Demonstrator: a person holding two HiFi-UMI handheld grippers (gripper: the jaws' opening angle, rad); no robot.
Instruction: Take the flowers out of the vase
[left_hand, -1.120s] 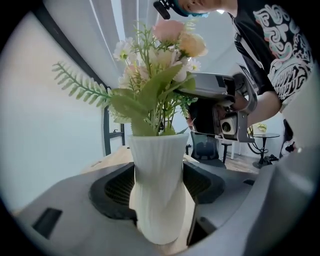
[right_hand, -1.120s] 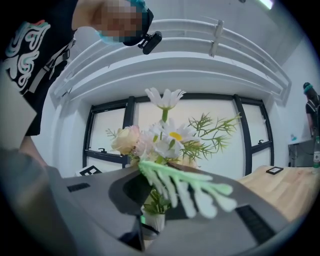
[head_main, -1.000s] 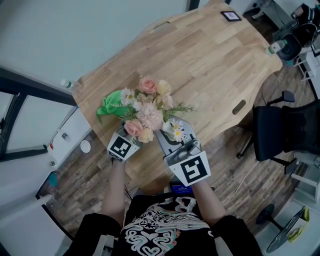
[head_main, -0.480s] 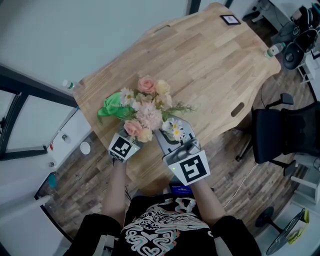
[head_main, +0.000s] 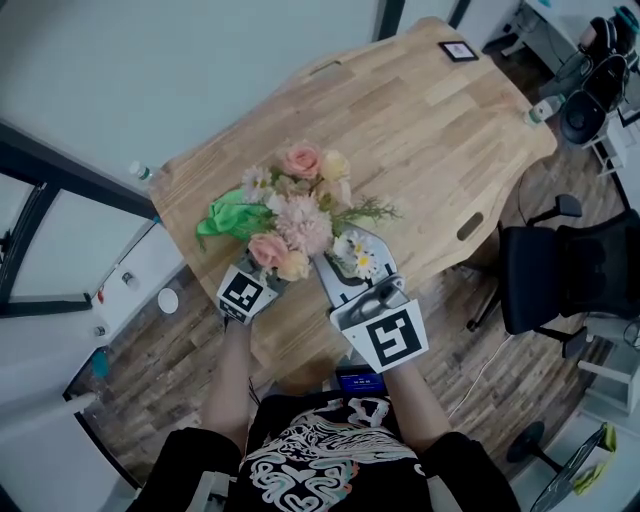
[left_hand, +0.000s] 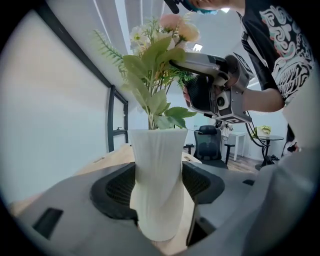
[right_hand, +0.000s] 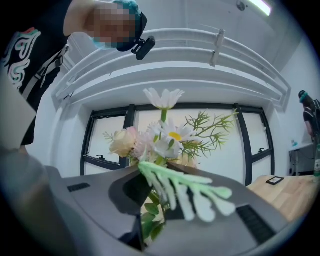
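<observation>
- A head view looks steeply down on a pale wooden table (head_main: 430, 120). At its near left edge stands a mixed bouquet (head_main: 300, 215) of pink and cream roses, a pink carnation, white daisies and fern sprigs.
- The bouquet sits in a white ribbed vase (left_hand: 156, 170). In the head view the blooms hide it, but the left gripper view shows it plainly.
- Leafy stems rise straight out of the vase's mouth, so the flowers are not yet out.
- The left gripper (head_main: 258, 275) has its jaws set wide, with a dark pad against each side of the vase's narrow waist. This grip most likely pins the vase to the table while the flowers are pulled.
- The right gripper (head_main: 345, 265) reaches in level from the right, above the vase. Its jaws are nearly together and pinch the bunched stems just under the daisies (a good place to lift every stem at once).
- A bright green crumpled thing (head_main: 228, 212), cloth or leaves, lies just left of the bouquet.
- A black office chair (head_main: 570, 275) stands well to the right, off the table.
</observation>
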